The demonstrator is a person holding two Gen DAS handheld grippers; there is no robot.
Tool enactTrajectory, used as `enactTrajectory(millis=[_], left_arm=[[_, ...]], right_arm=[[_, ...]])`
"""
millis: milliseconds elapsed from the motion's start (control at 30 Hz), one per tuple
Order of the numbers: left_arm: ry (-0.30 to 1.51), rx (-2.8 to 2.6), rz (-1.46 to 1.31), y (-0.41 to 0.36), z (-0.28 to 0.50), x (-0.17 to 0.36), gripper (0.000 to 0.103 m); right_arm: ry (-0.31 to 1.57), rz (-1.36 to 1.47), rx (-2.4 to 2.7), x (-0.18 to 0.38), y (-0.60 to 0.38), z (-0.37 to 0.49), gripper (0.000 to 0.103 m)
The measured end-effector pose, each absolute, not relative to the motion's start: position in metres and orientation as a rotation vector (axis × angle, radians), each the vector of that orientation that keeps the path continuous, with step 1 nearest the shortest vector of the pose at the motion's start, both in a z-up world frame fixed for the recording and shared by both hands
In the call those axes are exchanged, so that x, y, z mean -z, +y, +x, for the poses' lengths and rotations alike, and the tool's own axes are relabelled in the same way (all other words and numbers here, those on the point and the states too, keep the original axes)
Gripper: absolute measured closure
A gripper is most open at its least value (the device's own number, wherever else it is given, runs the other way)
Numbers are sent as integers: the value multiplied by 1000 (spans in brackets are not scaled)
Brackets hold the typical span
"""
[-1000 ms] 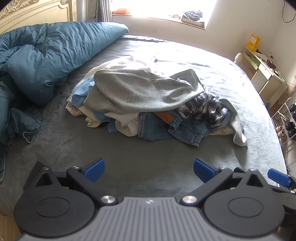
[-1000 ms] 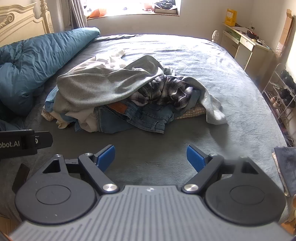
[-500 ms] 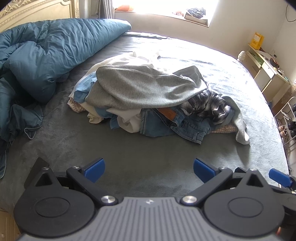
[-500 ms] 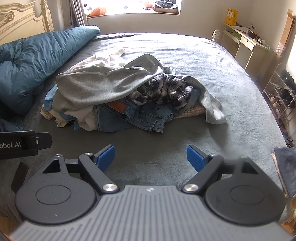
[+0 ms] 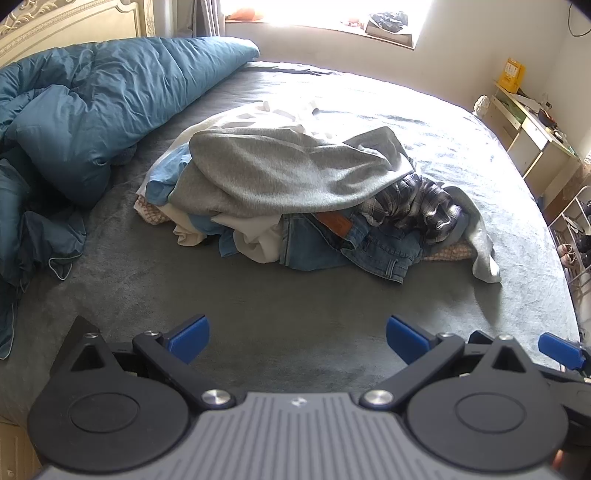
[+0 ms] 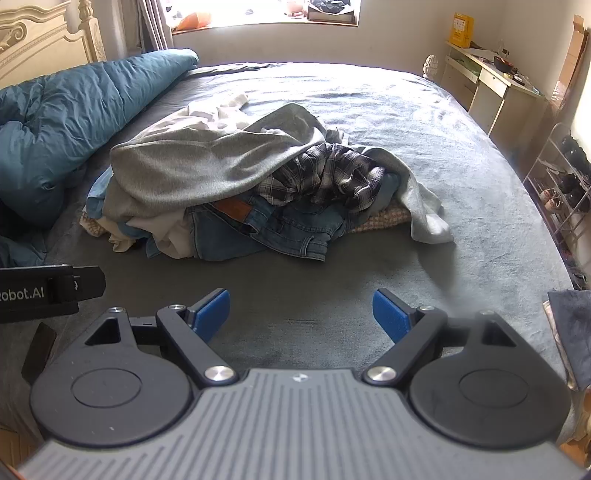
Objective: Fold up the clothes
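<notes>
A heap of clothes [image 5: 295,199] lies in the middle of a grey bed [image 5: 258,314]. A grey sweatshirt [image 5: 280,173] [image 6: 207,166] covers the top, with a plaid shirt [image 5: 413,203] [image 6: 325,177], blue jeans [image 5: 354,247] [image 6: 258,229] and pale garments under it. My left gripper [image 5: 297,338] hovers open over bare bedding in front of the heap, nothing between its blue pads. My right gripper [image 6: 301,314] is also open and empty, nearer the bed's front edge. One blue pad of the right gripper [image 5: 559,349] shows at the right of the left wrist view.
A rumpled teal duvet [image 5: 92,122] [image 6: 74,122] fills the left side of the bed. A desk [image 6: 491,85] and a shoe rack [image 6: 561,192] stand along the right wall. A bright window ledge [image 5: 332,26] runs behind. Grey fabric [image 6: 572,325] hangs at the right edge.
In the left wrist view the heap and room have slid downward a little. Both grippers stay open and empty.
</notes>
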State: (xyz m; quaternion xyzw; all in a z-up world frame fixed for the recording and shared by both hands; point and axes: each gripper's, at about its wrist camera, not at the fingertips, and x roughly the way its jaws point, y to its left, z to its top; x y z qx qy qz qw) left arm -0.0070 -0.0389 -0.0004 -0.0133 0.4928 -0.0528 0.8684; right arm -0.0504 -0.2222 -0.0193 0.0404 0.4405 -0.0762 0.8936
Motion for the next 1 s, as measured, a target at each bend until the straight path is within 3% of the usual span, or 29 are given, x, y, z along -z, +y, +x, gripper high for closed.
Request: enactTrajectory(millis=[667, 1000], left_arm=[[1051, 109, -7, -43, 4, 11, 1], [949, 93, 27, -38, 48, 17, 0]], right_arm=[[933, 88, 172, 26, -223, -44, 18], [905, 89, 172, 30, -240, -30, 18]])
